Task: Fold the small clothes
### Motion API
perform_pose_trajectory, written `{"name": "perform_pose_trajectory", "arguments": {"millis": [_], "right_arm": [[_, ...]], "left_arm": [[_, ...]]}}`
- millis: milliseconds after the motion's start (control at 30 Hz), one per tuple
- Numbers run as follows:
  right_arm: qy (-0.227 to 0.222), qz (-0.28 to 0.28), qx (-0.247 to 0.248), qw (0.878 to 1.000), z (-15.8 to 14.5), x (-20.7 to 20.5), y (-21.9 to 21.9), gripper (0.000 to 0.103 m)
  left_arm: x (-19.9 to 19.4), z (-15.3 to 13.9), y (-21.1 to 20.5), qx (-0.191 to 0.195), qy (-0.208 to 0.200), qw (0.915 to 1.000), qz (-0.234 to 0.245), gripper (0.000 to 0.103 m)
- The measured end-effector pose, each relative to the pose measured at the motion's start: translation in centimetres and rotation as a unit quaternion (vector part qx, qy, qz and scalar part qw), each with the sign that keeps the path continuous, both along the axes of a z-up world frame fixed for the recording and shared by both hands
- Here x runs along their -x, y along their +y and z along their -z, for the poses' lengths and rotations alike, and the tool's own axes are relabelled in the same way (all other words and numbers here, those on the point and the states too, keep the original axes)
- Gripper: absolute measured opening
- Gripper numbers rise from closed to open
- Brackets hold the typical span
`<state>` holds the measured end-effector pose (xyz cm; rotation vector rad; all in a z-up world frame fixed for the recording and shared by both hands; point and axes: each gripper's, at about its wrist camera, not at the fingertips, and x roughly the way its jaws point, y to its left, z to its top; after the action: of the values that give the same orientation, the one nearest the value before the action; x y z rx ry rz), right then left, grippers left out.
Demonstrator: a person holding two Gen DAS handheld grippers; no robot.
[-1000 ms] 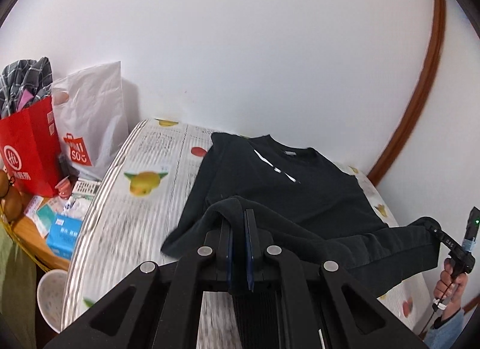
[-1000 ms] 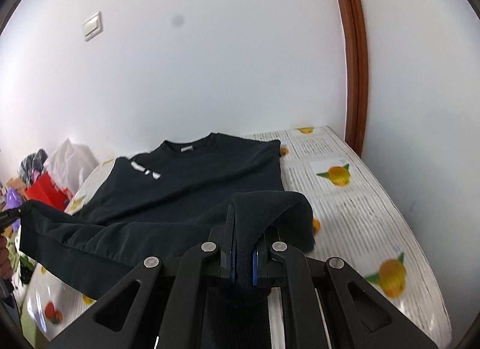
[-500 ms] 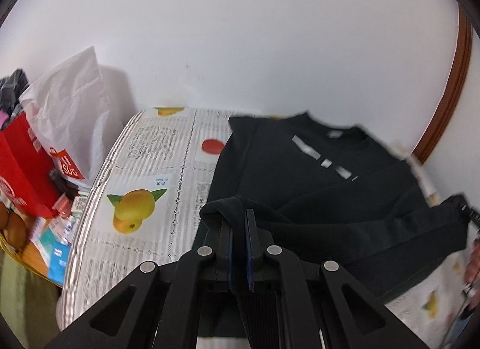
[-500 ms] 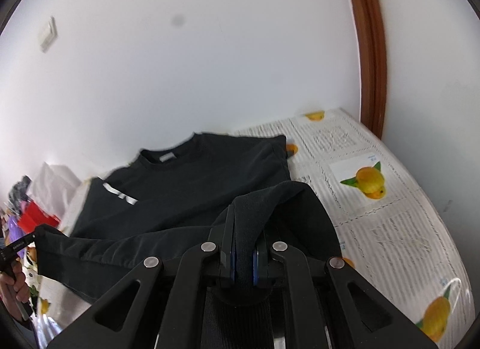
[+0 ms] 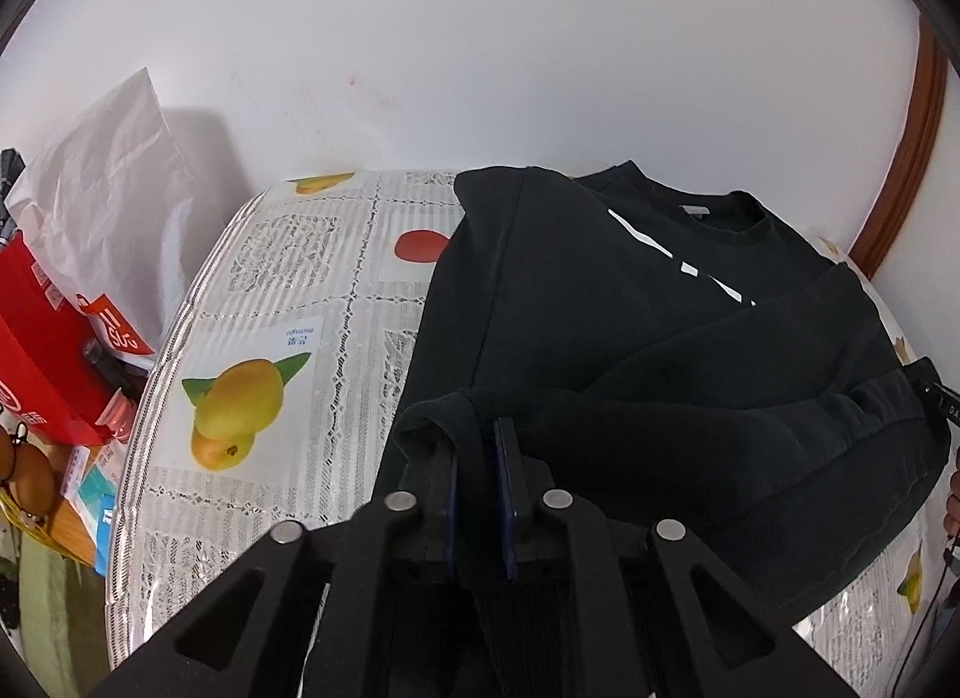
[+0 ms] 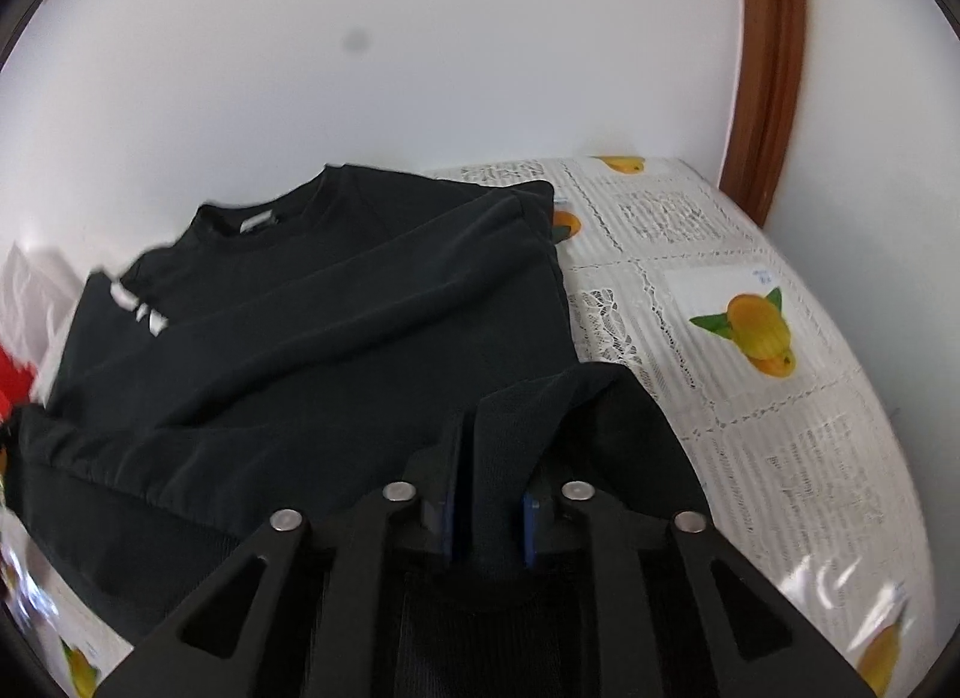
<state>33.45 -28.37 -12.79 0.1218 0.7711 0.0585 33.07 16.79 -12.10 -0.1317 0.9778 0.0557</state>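
A black sweatshirt (image 5: 600,302) with white chest marks lies on the fruit-print tablecloth (image 5: 300,290), collar toward the wall. Its lower part is doubled up over the chest. My left gripper (image 5: 480,434) has the left hem corner between its blue pads; its jaws are opening a little, but the pads still press the cloth. In the right wrist view the sweatshirt (image 6: 336,326) fills the left half. My right gripper (image 6: 492,428) is opening, and the right hem corner stands loose in the widened gap. The right gripper's tip (image 5: 942,398) shows at the left view's far right edge.
A white plastic bag (image 5: 108,188) and a red paper bag (image 5: 36,338) stand left of the table, above small boxes and clutter. A brown door frame (image 6: 768,68) runs up the wall at the right. Bare tablecloth (image 6: 720,254) lies right of the sweatshirt.
Both grippers have carried the hem forward and down toward the collar, so the lower part now lies over the chest. The right jaws have widened; the left ones only slightly.
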Motion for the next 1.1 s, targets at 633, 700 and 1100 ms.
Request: {"name": "perform_pose_trajectory", "arguments": {"millis": [633, 700, 1100], "right_arm": [[0.015, 0.044, -0.012, 0.999, 1.0, 8.4, -6.2, 0.05], [0.012, 0.039, -0.016, 0.999, 1.6, 8.3, -5.8, 0.05], [0.006, 0.023, -0.043, 0.999, 2.1, 7.9, -4.9, 0.008]], "left_arm": [[8.0, 0.7, 4.7, 0.081, 0.016, 0.9966, -0.007, 0.041], [7.9, 1.6, 4.7, 0.089, 0.025, 0.9956, -0.008, 0.041], [7.6, 2.2, 3.8, 0.118, 0.021, 0.9928, -0.011, 0.016]]}}
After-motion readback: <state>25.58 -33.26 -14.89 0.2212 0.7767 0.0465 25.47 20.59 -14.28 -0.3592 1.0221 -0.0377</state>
